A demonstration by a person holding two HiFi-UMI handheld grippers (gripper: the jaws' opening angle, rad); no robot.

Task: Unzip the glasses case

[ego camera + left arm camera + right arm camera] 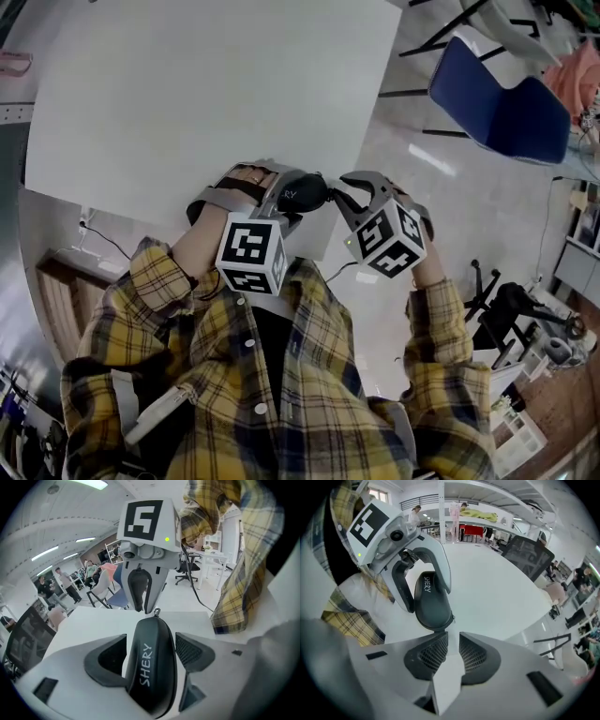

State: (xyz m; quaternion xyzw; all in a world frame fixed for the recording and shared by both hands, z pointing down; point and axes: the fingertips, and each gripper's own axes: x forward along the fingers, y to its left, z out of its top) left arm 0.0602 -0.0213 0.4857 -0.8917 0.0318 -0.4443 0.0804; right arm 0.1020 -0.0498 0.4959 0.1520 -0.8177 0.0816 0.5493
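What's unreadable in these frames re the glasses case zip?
- Zip seam: left gripper view, hidden round the glasses case's sides by the left gripper pads.
- Zip pull: too small in either gripper view to tell whether the right gripper touches it.
- Head view: case mostly hidden behind both grippers.

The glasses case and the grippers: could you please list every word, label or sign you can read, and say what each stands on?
"SHERY": white letters on the black glasses case, which the left gripper holds.
Left marker cube and right marker cube: black-and-white square patterns only, no words.
Nothing else is legible.
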